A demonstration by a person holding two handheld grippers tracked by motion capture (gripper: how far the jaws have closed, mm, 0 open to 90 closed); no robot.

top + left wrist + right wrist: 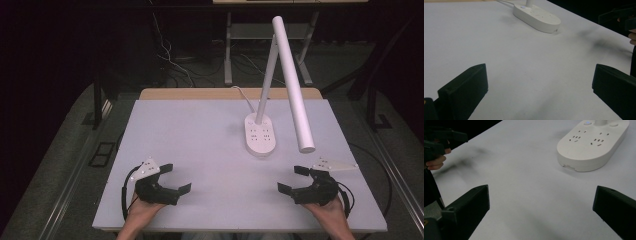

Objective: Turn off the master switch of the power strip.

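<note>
Fingers: both grippers, left and right, stood wide open, empty.
Risk: a careless reach could tip the lamp.

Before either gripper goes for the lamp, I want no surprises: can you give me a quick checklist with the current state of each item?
1. Left gripper open, nothing between its jaws: ok.
2. Right gripper open, nothing between its jaws: ok.
3. Lamp base flat on the table, apart from both grippers: ok.
4. Bare table between grippers and base: ok.
5. Lamp head hangs low over the right gripper's side, may get bumped: not ok.
6. Lamp cord plugged in: cannot tell.
</note>
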